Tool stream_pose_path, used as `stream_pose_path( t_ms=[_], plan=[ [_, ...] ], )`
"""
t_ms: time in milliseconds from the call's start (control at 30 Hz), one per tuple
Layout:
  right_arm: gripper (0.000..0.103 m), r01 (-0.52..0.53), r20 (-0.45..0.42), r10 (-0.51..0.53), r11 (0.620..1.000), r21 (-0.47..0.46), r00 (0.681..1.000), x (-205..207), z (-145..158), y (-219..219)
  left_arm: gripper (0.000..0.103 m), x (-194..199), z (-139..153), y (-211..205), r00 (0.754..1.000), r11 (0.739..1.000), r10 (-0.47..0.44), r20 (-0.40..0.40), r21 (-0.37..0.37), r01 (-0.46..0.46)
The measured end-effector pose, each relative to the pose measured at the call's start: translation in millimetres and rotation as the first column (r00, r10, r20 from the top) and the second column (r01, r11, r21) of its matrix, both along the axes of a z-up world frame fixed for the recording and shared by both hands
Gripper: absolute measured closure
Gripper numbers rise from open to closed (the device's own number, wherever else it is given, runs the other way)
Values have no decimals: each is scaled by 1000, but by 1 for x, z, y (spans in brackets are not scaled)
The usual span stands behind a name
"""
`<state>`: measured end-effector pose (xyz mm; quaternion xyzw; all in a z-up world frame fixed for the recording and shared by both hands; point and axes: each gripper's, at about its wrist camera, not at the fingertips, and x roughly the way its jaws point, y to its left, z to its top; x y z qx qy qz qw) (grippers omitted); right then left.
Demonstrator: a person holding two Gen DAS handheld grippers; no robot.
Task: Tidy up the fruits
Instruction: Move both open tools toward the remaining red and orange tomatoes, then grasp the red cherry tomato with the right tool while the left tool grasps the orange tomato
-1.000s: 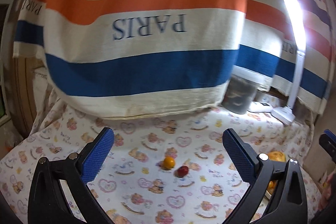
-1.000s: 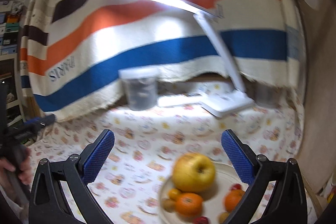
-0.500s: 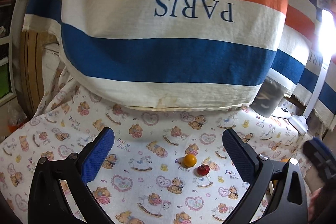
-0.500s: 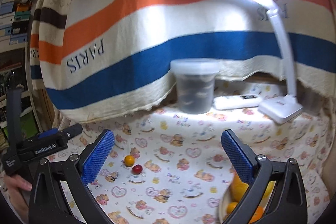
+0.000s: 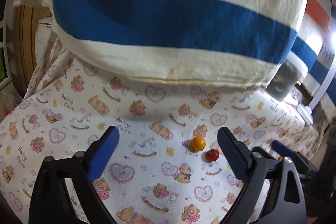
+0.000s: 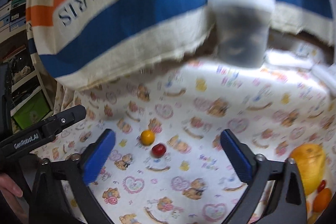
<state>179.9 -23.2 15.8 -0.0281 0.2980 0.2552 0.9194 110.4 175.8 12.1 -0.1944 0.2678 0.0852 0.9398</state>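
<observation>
Two small loose fruits lie on the bear-print cloth: an orange one (image 5: pixel 198 143) (image 6: pixel 147 136) and a red one (image 5: pixel 212 154) (image 6: pixel 159 149), almost touching. My left gripper (image 5: pixel 168 140) hovers over the cloth with its jaws closing and nothing between the pads; the fruits lie ahead, close to its right finger (image 5: pixel 231 152). My right gripper (image 6: pixel 168 138) is also closing on nothing, and the fruits lie ahead between its fingers, left of centre. At the right edge of the right wrist view sits a plate of fruit with a big yellow apple (image 6: pixel 308 161) and an orange (image 6: pixel 322 198).
A striped "PARIS" towel (image 5: pixel 168 24) hangs across the back. A lidded clear tub (image 6: pixel 241 30) stands at the back, with a white lamp base (image 5: pixel 304 110) to its right. Shelves with boxes (image 6: pixel 27 110) are on the left. A hand (image 6: pixel 10 188) holds the left gripper (image 6: pixel 52 125).
The right gripper has swung left from above the fruit plate to face the two small fruits. The left gripper has come lower and nearer to them. Both pairs of jaws have narrowed a little.
</observation>
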Motion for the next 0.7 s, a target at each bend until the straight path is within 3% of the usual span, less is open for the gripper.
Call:
stream_pose_path(
  t_ms=[333, 500, 600, 667, 700],
  plan=[
    [42, -45, -195, 34, 998, -52, 980, 43, -49, 26, 20, 4, -6, 0, 998, 998, 54, -31, 39, -52],
    [52, -45, -242, 34, 998, -41, 970, 56, -64, 35, 22, 8, -10, -4, 999, 998, 35, -40, 50, -33],
    [67, -44, -268, 28, 998, -54, 963, 61, -72, 41, 23, 10, -10, -8, 999, 998, 22, -45, 62, -19],
    [76, -28, -266, 16, 999, -39, 964, 62, -71, 37, 29, 11, -11, -11, 999, 998, 7, -50, 69, -4],
    [76, -22, -264, 15, 999, -25, 965, 62, -70, 35, 32, 13, -12, -13, 998, 997, -1, -56, 73, 6]
  ],
)
